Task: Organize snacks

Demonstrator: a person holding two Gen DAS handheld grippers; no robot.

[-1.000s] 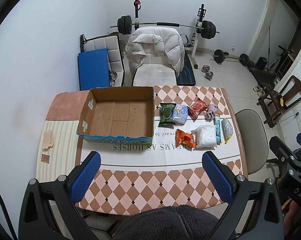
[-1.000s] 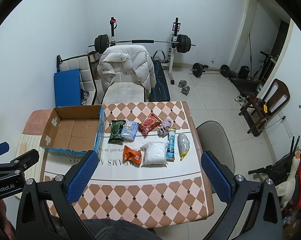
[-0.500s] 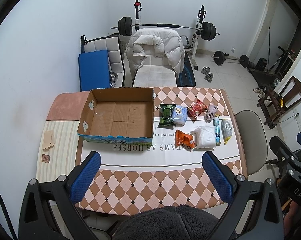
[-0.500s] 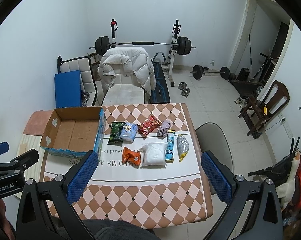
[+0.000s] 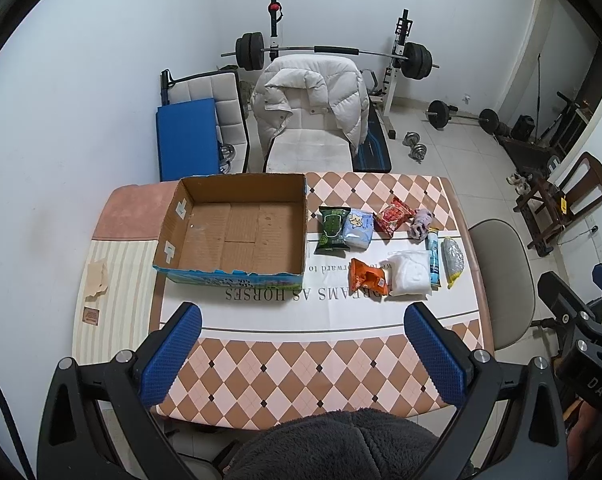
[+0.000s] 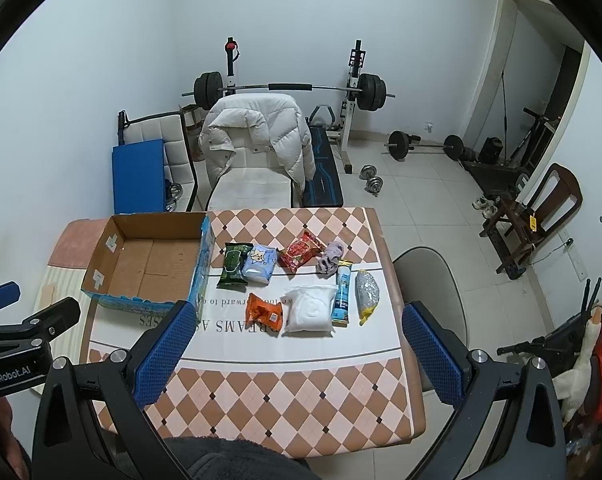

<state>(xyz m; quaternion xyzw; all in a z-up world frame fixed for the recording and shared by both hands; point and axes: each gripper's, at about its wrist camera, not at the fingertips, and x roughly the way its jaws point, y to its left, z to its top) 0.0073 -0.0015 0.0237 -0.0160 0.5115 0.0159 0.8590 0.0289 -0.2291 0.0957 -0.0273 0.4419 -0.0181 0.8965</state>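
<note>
An empty open cardboard box (image 5: 241, 236) (image 6: 149, 264) sits on the table's left half. To its right lie several snack packs: a green one (image 5: 333, 227) (image 6: 233, 265), a pale blue one (image 5: 357, 227), a red one (image 5: 395, 215) (image 6: 302, 250), an orange one (image 5: 368, 277) (image 6: 265, 313), a white bag (image 5: 409, 274) (image 6: 309, 308), a blue tube (image 5: 433, 254) and a grey-and-yellow pack (image 5: 453, 258). My left gripper (image 5: 301, 352) hangs open high above the table's near edge, holding nothing. My right gripper (image 6: 297, 350) is open too, above the near edge, in front of the snacks.
The table wears a checked cloth (image 5: 301, 376). A chair with a white puffer jacket (image 5: 309, 96) stands behind it, a grey chair (image 5: 505, 280) to its right. Barbell rack, weights and a wooden chair (image 5: 565, 204) fill the room beyond.
Both views have shifted slightly: the table and box sit a little lower in the frames than a second ago. Nothing on the table has moved, and both grippers stay open.
</note>
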